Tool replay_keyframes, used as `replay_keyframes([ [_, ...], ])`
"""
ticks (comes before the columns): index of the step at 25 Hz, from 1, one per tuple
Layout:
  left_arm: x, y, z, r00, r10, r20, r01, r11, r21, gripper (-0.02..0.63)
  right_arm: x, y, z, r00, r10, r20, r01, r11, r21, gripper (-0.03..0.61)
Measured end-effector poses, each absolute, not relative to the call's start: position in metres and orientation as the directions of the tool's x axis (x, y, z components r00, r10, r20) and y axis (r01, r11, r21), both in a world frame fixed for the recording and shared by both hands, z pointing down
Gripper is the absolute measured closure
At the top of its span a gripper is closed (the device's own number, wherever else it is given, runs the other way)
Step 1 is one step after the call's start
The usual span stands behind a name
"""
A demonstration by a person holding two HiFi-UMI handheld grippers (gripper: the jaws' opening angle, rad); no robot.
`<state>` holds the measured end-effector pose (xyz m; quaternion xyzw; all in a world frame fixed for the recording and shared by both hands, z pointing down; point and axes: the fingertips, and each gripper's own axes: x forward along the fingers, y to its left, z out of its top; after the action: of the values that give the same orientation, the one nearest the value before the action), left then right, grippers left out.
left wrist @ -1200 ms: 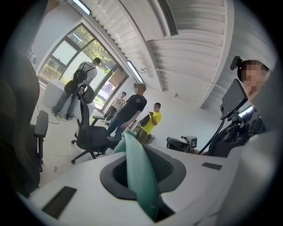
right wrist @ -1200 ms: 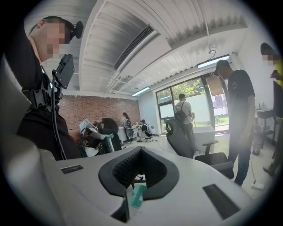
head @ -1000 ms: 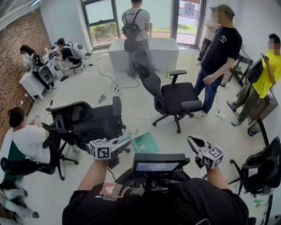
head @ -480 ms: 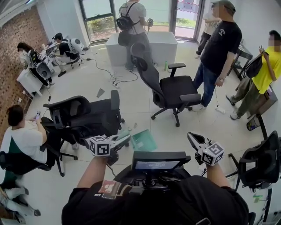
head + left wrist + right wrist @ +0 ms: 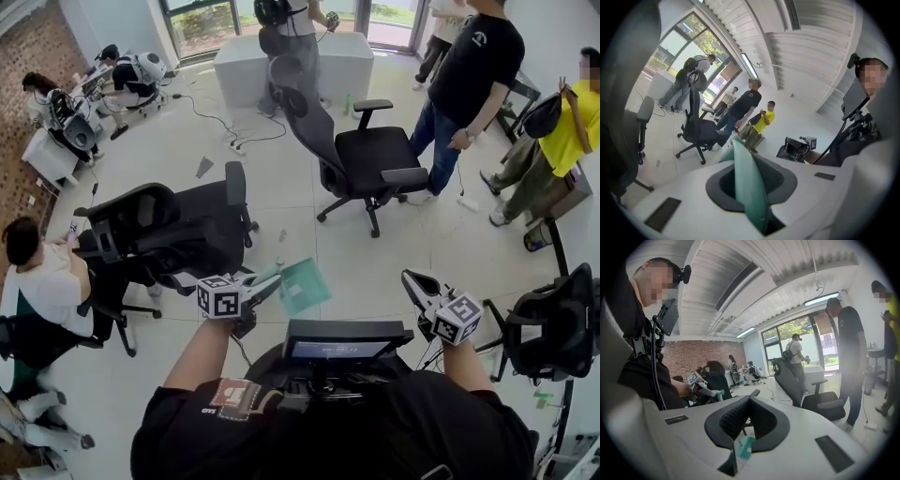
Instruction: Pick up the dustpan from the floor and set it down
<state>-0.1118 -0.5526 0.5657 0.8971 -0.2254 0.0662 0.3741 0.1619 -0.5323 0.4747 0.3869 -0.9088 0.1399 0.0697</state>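
Compared with a second ago, the left gripper, clamped on the green dustpan, has sunk a little, so the dustpan, already off the floor, seems on its way down, while the right gripper hangs aside, jaws together.

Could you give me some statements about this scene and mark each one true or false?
1. The left tool is shut on a thin green plastic dustpan. True.
2. The dustpan lies on the pale floor. False: it is held above the floor.
3. The right tool also grips the dustpan. False: it is apart from it, at the right.
4. The black mesh office chair in the middle of the room is unoccupied. True.
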Motion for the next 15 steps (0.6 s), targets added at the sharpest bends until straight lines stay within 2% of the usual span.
replay_keyframes([
  [7, -0.099, -0.589, 0.676, 0.885, -0.318, 0.341, -0.465, -0.570, 0.677, 0.551, 0.161, -0.556, 0.524, -0.670, -0.684, 0.289, -0.742, 0.630, -0.230, 0.569],
  [15, -0.059, -0.652, 0.818, 0.870, -0.291, 0.398, -0.493, -0.506, 0.708, 0.549, 0.203, -0.589, 0.603, -0.617, -0.703, 0.353, -0.787, 0.564, -0.252, 0.569],
])
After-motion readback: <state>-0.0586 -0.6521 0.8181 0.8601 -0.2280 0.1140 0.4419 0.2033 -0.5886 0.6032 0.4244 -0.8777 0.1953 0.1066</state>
